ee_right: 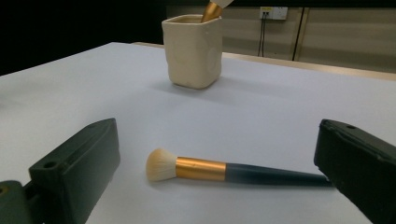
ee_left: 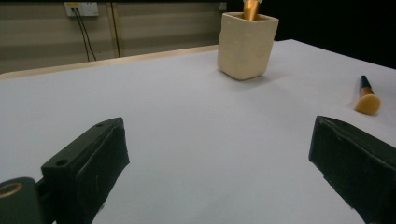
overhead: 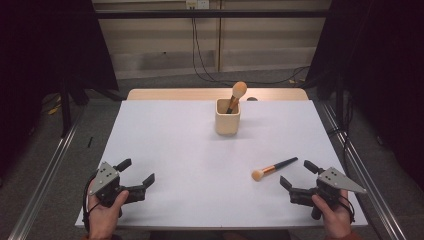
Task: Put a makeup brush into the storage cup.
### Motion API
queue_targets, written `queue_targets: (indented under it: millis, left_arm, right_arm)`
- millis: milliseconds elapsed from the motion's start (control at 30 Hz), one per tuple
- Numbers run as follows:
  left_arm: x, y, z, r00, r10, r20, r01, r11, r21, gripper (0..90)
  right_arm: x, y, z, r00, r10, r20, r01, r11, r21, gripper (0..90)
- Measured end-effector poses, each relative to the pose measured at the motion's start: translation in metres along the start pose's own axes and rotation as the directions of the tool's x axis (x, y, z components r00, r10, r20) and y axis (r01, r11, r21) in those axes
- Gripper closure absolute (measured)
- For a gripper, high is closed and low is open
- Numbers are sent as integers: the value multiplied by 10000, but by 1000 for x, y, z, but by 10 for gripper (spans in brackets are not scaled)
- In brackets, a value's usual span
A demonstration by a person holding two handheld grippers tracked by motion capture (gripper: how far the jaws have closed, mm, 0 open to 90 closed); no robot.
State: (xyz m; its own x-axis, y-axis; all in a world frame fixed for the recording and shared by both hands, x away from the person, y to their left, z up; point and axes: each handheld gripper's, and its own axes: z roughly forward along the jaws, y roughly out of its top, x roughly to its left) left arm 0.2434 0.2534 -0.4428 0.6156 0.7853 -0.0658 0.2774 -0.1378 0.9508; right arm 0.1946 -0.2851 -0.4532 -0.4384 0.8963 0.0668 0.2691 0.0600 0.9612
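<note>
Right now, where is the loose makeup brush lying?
The makeup brush lies flat on the white table, just ahead of the right gripper, nearer than the cup.

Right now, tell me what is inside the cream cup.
A makeup brush stands tilted in the cream cup, bristle head up above the rim. Its lower handle and the cup's bottom are hidden by the walls.

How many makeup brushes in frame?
2. One brush lies flat on the white table, just ahead of the right gripper. The other brush stands head-up in the cream cup at the far side. More could sit hidden inside the cup.
</note>
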Motion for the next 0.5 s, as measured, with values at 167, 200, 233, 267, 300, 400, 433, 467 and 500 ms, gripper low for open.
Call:
queue_targets:
  millis: [167,200,233,267,300,400,433,467,500]
  left_arm:
    - [-5,0,-2,10000,15,-8,-15,10000,-5,44]
    - [-6,0,-2,10000,67,-3,-67,10000,12,44]
    - [-7,0,-2,10000,35,17,-35,10000,-1,45]
    - [-7,0,-2,10000,46,38,-46,10000,-5,45]
    - [-8,0,-2,9999,167,27,-168,9998,111,45]
    - [-9,-2,-1,9998,222,19,-222,9994,257,45]
    - [-9,-3,-1,9998,213,37,-214,9993,298,45]
    - [-9,-3,-1,9999,154,45,-156,9994,316,45]
    - [-9,-3,-1,9999,133,43,-134,9994,316,45]
  right_arm:
    - [-3,3,7,9996,-181,-215,177,9996,-205,0]
    - [-4,5,8,9996,-91,-250,85,9996,-253,0]
    - [-5,6,10,9996,-147,-256,139,9995,-287,0]
    - [-6,7,11,9991,-300,-288,292,9992,-259,1]
    - [-7,8,12,9990,-291,-329,281,9992,-283,0]
    - [-9,11,16,9983,-411,-405,398,9987,-330,0]
    - [-9,13,18,9984,-357,-429,342,9988,-345,0]
    - [-11,15,20,9981,-422,-453,407,9986,-333,0]
    - [-11,17,22,9979,-467,-443,453,9985,-322,0]
